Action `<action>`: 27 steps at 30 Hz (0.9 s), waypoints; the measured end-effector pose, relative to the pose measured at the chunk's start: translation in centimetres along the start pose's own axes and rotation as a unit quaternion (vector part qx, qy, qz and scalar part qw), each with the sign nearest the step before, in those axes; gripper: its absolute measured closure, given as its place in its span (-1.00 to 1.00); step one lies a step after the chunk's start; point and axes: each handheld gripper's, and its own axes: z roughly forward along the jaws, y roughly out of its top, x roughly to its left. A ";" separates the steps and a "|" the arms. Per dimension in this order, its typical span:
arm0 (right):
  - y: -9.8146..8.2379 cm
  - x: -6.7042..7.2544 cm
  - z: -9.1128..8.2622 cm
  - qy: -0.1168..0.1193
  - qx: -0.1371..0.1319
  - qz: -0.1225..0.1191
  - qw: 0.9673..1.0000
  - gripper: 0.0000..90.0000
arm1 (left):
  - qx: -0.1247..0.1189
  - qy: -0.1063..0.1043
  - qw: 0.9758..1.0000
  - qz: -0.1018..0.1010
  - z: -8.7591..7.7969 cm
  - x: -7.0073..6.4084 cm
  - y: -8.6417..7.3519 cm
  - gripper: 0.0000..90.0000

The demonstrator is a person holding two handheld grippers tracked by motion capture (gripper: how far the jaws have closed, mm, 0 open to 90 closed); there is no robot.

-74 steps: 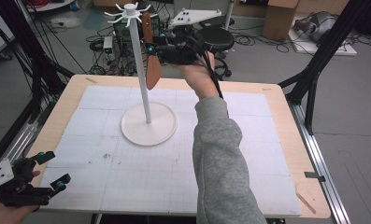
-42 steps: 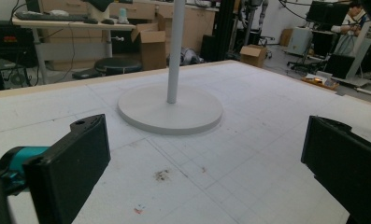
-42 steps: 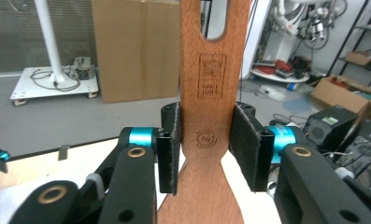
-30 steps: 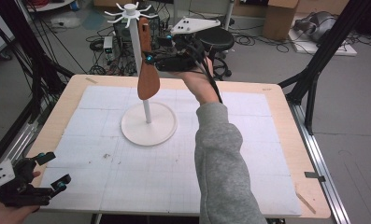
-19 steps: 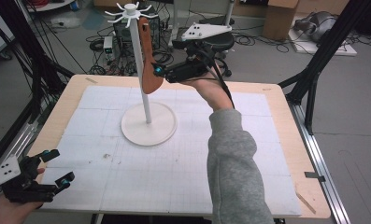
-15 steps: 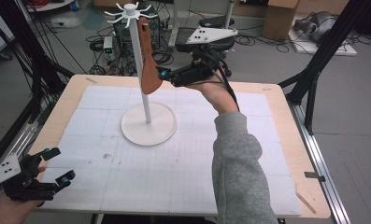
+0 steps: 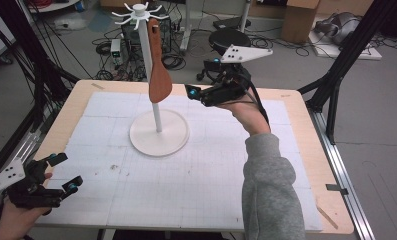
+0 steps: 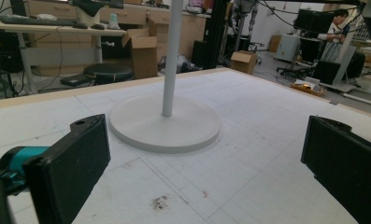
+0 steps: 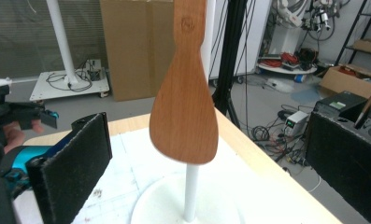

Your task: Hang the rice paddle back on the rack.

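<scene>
On white stand hangs wooden spatula; right gripper apart.

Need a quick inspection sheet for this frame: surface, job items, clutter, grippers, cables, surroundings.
Surface: wooden table under a white gridded mat; small dark stain near the left gripper.
Job's things: wooden spatula hangs blade down from a hook of the white rack, beside its pole.
Clutter: thin wooden strip at the table's near right corner.
Grippers: right gripper open, jaws just opened, apart from the spatula; left gripper open, nothing between its jaws, at the near left edge.
Cables: black cable runs from the right gripper over the hand; loose cables on the floor behind the table.
Surroundings: cardboard boxes, round stool, black frame struts.
</scene>
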 end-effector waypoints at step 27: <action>-9.3 1.8 -6.5 -0.031 -0.022 0.022 0.999 -0.99 | 0.010 -0.016 1.000 0.005 2.0 -0.2 -0.2 -0.96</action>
